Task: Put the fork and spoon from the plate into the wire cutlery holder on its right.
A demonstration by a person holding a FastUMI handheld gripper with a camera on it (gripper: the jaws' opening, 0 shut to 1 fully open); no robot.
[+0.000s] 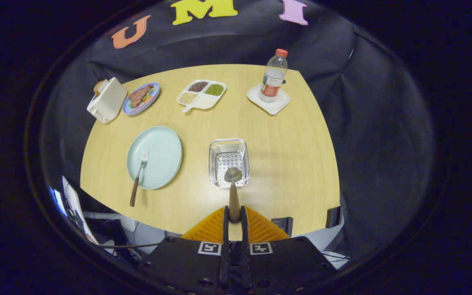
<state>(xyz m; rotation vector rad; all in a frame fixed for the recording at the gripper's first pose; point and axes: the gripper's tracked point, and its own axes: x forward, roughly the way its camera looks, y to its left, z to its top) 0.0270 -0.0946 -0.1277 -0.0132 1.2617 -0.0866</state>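
Gripper at bottom centre of the frame, raised above the near edge of the desk and looking down and forward over it. Its two fingers are drawn close together and clamp the brown handle of the spoon from both sides. The spoon points straight ahead from the fingers, bowl end forward, and the bowl sits over the near end of the wire holder; whether it touches the holder cannot be told.

Holder stands at frame centre, just ahead of the fingers, a perforated base showing inside it.

Plate, pale green, lies left of the holder, near but apart. Fork rests with its tines on the plate and its brown handle running down over the plate's near rim onto the desk.

Upper part of the frame, far side of the desk: a white toaster at upper left, a blue dish of food just beside it, a divided tray of beans at upper centre, a water bottle standing on a white square coaster at upper right.
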